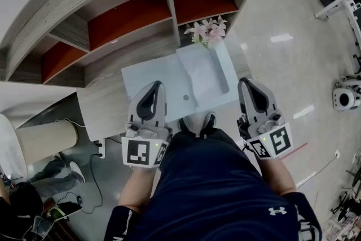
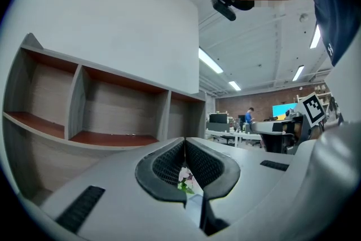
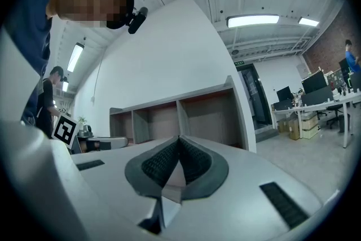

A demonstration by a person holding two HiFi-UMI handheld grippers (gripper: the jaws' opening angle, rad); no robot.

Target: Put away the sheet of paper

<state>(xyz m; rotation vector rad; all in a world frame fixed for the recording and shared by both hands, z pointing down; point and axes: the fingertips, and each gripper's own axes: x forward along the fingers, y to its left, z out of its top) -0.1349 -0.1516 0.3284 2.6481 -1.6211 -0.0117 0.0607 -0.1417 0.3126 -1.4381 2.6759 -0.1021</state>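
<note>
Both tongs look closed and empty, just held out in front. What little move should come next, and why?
Probably open the left tongs and lower them toward the near edge of the sheet of paper. The left tongs and the right tongs are both shut on nothing, and the paper lies flat on the table, apparently untouched.

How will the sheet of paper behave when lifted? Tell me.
The sheet of paper looks thin, so it is probably floppy and very light, and would sag if held by one edge. It lies nearly flat on the table, so it may slide rather than lift. The flowers at its far corner could tip.
</note>
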